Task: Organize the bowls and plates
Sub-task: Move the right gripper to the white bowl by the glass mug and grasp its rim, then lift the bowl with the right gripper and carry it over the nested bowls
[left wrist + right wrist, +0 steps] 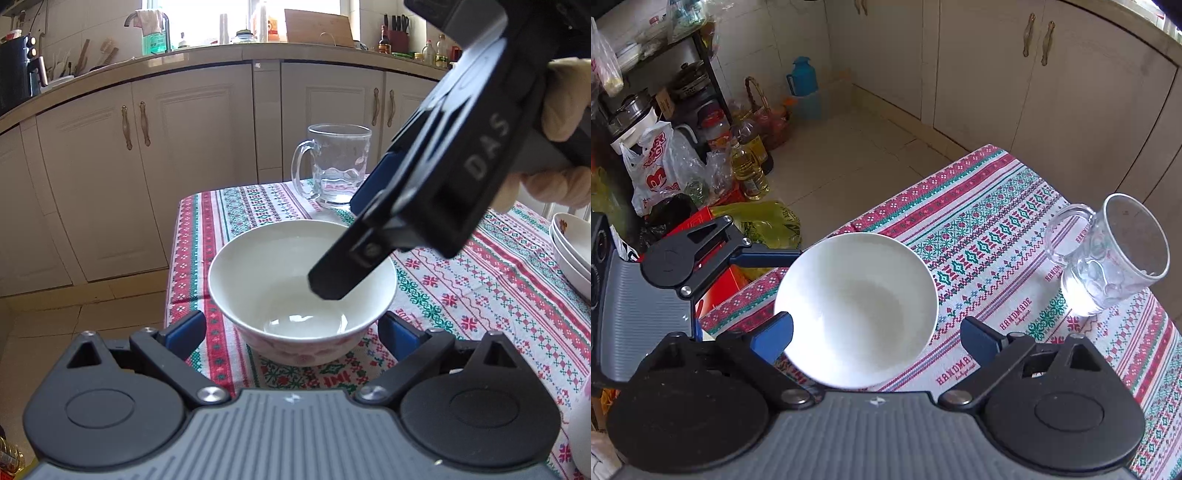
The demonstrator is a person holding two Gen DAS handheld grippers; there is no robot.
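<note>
A white bowl [299,280] with a pink flower pattern outside stands near the table's corner on the patterned cloth; it also shows in the right wrist view [857,306]. My left gripper [291,334] is open, its blue-padded fingers on either side of the bowl's base. My right gripper [877,338] is open above the bowl, its fingers straddling the near rim. In the left wrist view one right finger [340,273] reaches down over the bowl. Stacked white bowls [572,254] sit at the right edge.
A glass mug [338,166] stands behind the bowl, also in the right wrist view [1108,258]. The table edge [173,266] drops to the tiled floor. Bags and oil bottles [746,166] crowd the floor. Kitchen cabinets [147,155] stand beyond.
</note>
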